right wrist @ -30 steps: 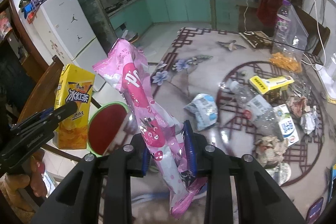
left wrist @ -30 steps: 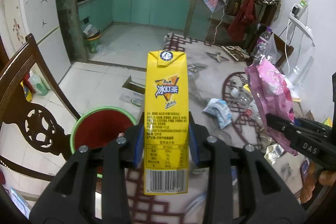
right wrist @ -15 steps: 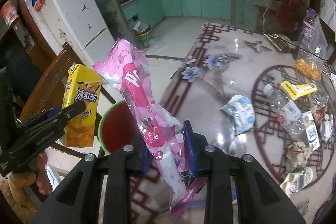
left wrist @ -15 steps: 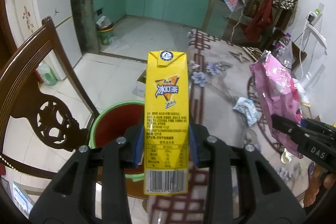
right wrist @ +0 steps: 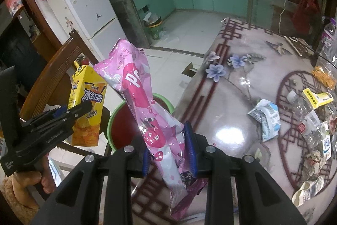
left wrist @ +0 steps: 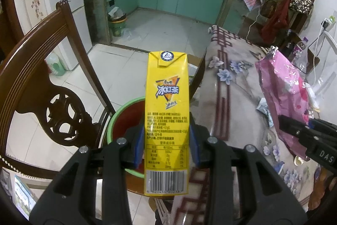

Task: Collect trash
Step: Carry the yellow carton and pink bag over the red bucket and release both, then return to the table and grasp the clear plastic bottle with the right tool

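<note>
- The left gripper (left wrist: 166, 146) is clamped on a yellow iced-tea carton (left wrist: 166, 119), its blue pads pressing the carton's two narrow sides low down; the carton stands upright, barcode at the bottom, round seal at the top.
- Straight behind and below that carton sits a red bucket with a green rim (left wrist: 124, 117), on the floor just off the table's near-left edge.
- The right gripper (right wrist: 169, 149) is pinched on a pink snack wrapper (right wrist: 147, 107); the wrapper rises crumpled above the pads and a tail of it hangs down below them.
- From the right wrist view, the wrapper hangs in front of the bucket's mouth, and the carton is beside it to the left, held over the bucket's left rim.
- The table (right wrist: 231, 102) has a glossy top with a flower pattern and dark red fretwork lines.
- More trash lies towards its right side: a crumpled white-and-blue packet (right wrist: 266, 117), a flattened clear plastic bottle (right wrist: 307, 113), a yellow-and-white carton (right wrist: 317, 97), and scrunched paper near the right edge.
- A carved wooden chair (left wrist: 52, 96) stands to the left of the bucket, close against it.
- Past the table is a tiled floor with a small green bin (left wrist: 117, 22) full of rubbish, and a white fridge (right wrist: 84, 7) on the left.
</note>
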`<state>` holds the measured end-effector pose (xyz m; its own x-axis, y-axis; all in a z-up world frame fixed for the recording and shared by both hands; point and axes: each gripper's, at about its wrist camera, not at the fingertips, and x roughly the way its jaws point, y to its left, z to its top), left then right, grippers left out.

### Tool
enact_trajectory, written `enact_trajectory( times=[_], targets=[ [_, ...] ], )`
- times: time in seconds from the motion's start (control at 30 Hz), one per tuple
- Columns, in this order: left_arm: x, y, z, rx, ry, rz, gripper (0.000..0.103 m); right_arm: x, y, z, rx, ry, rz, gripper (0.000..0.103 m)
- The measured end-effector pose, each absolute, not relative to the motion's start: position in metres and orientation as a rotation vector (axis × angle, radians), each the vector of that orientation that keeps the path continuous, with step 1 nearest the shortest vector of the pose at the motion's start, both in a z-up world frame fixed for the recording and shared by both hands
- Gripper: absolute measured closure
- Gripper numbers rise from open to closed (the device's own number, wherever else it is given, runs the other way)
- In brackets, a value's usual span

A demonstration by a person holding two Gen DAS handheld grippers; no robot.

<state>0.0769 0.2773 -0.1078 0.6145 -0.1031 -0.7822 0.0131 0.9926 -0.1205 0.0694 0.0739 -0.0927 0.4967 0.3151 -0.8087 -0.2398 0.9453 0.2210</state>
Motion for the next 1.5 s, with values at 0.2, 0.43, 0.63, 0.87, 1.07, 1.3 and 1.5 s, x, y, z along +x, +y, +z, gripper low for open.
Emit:
enact_trajectory(
  times=[0.2, 0.43, 0.63, 0.87, 1.07, 1.3, 1.5],
  targets=[
    [0.086, 0.289, -0.115, -0.109, 0.923, -0.062, 0.069, 0.081, 0.089, -0.099, 0.07, 1.012, 0.342, 0.075],
    [0.096, 0.302, -0.125, -0.11, 0.951, -0.052, 0.069, 0.094, 0.109, -0.111, 0.065, 1.037, 0.347, 0.075],
    [0.103, 0.312, -0.134, -0.12, 0.97, -0.04, 0.069, 0.103, 0.121, -0.12, 0.054, 1.064, 0.358, 0.075],
    [0.116, 0.321, -0.146, -0.127, 0.999, -0.039, 0.069, 0.118, 0.136, -0.129, 0.045, 1.09, 0.37, 0.075],
    [0.126, 0.328, -0.161, -0.15, 1.042, -0.037, 0.069, 0.136, 0.153, -0.142, 0.045, 1.128, 0.399, 0.075],
    [0.131, 0.332, -0.171, -0.151, 1.072, -0.014, 0.067, 0.15, 0.162, -0.155, 0.081, 1.164, 0.422, 0.058],
    [0.127, 0.335, -0.164, -0.161, 1.045, 0.025, 0.038, 0.149, 0.151, -0.146, 0.144, 1.123, 0.411, 0.039]
  ],
)
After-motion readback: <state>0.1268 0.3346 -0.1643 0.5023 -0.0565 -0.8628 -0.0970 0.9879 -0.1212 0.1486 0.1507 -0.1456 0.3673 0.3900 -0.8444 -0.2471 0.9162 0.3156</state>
